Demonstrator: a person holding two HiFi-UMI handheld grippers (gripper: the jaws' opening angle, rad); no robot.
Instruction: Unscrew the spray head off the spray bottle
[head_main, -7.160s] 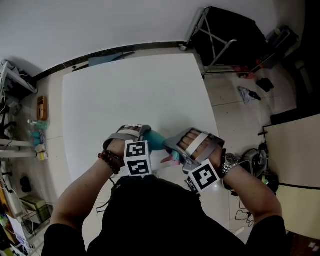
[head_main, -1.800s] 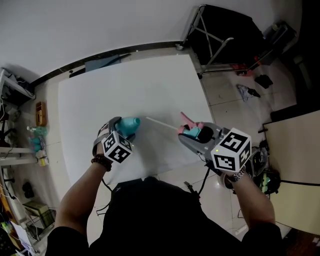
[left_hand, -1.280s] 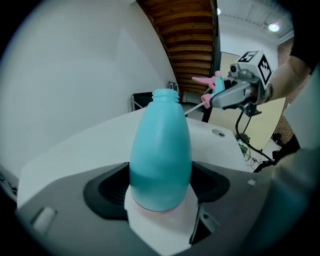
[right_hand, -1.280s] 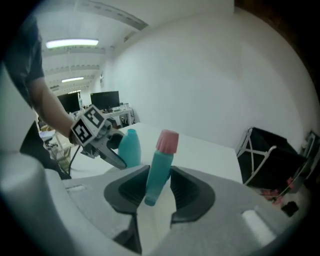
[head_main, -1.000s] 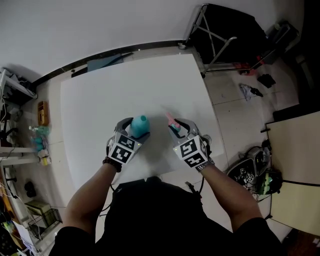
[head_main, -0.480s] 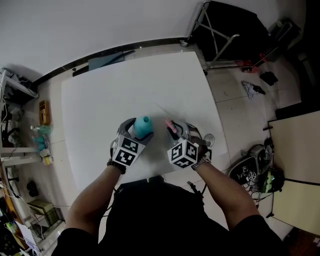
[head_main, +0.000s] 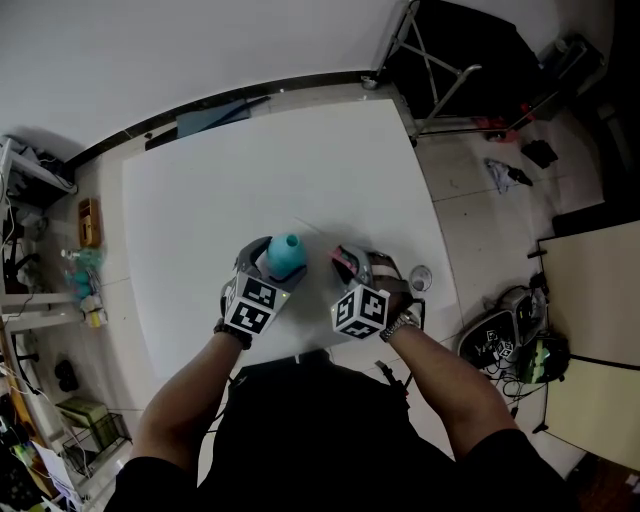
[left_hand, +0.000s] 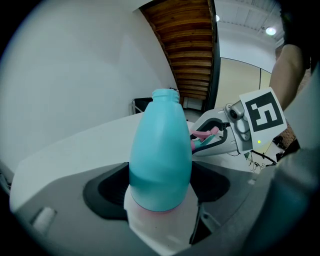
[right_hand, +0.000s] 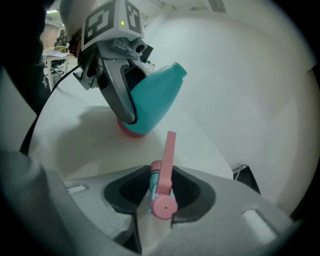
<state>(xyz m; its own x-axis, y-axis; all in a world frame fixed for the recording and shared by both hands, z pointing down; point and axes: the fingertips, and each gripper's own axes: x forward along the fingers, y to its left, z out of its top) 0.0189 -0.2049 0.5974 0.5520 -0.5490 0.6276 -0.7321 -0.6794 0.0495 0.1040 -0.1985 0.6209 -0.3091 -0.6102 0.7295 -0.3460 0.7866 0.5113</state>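
The teal spray bottle (head_main: 285, 254) (left_hand: 160, 155) (right_hand: 152, 102) stands on the white table (head_main: 200, 200) with its neck bare. My left gripper (head_main: 270, 265) (left_hand: 160, 187) is shut on its lower body. The pink and teal spray head (head_main: 342, 260) (right_hand: 162, 187) is off the bottle and sits between the jaws of my right gripper (head_main: 347, 265) (right_hand: 160, 195), which is shut on it. Its pink trigger (right_hand: 170, 150) sticks forward. The right gripper hangs low over the table, just right of the bottle and apart from it.
A small round clear thing (head_main: 420, 278) lies on the table near its right edge, beside my right gripper. A black folding stand (head_main: 450, 60) is on the floor behind the table's right corner. Shelves with clutter (head_main: 40, 280) line the left side.
The right gripper has sunk toward the table with the spray head and rolled, its marker cube now facing up. The left gripper and bottle have stayed put.
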